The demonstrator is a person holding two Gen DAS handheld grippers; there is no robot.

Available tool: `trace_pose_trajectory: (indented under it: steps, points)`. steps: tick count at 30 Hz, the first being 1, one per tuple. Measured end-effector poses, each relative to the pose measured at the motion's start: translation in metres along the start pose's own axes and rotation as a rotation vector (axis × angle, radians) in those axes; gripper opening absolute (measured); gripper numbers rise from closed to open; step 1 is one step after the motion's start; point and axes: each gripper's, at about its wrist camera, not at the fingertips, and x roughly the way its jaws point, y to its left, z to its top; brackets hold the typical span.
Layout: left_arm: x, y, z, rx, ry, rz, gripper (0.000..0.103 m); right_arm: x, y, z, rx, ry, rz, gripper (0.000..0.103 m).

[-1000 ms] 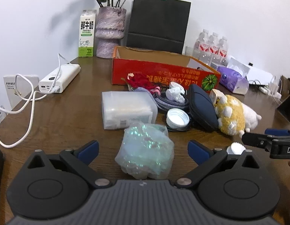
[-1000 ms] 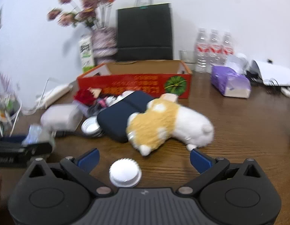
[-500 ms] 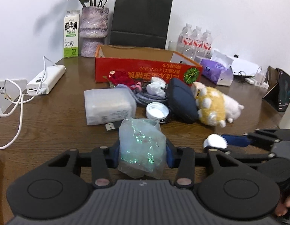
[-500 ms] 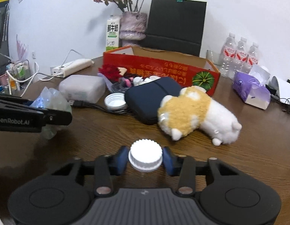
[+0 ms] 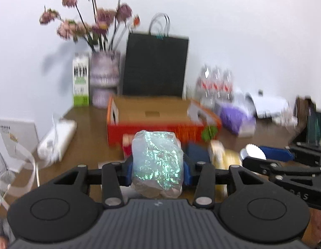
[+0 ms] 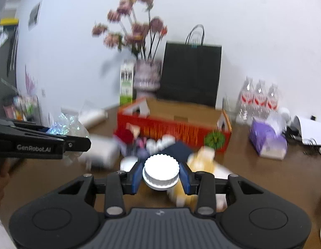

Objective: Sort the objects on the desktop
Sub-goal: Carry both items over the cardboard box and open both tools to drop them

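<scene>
Both grippers have risen off the wooden table (image 5: 87,132) since a second ago, when they stood wide open around things still resting on it. Now the left gripper (image 5: 158,169) has its blue pads clamped on the iridescent plastic bag (image 5: 157,161), and the right gripper (image 6: 161,174) pinches the white ribbed cap (image 6: 161,171); both loads hang in the air in front of the red cardboard box (image 5: 160,124).

Much is smeared by motion. The print on the box's front wall cannot be read, and the plush toy (image 6: 202,166) in front of it is only a yellow-and-white blur, partly behind the right gripper's fingers. A dark blue pouch (image 6: 177,149) and a second white lid (image 6: 128,164) peek out just before the box, mostly covered by the cap and the pads. The translucent container (image 6: 102,153) to the box's left is a pale streak. What the bag holds cannot be made out.

Behind the box stand a black paper bag (image 5: 155,66), a purple vase (image 5: 105,78) of dried flowers and a milk carton (image 5: 80,83), all against a white wall. Right of the box are water bottles (image 6: 258,101) and a purple tissue pack (image 6: 266,139); left of it lies a white power strip (image 5: 56,139). The box itself looks empty, its brown floor bare.
</scene>
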Motion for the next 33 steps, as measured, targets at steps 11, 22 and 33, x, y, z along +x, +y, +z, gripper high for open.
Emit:
trace_pose_trajectory:
  steps: [11, 22, 33]
  points:
    - [0.210, 0.046, 0.163, -0.075, 0.210, 0.013, 0.044, 0.149, -0.079, 0.186, 0.075, 0.013, 0.045, 0.038]
    - [0.391, 0.077, 0.119, 0.027, 0.426, 0.142, 0.057, 0.431, -0.111, 0.150, 0.173, 0.501, 0.005, 0.038]
    - [0.370, 0.085, 0.137, -0.037, 0.383, 0.084, 0.094, 0.434, -0.139, 0.139, 0.405, 0.465, 0.085, 0.068]
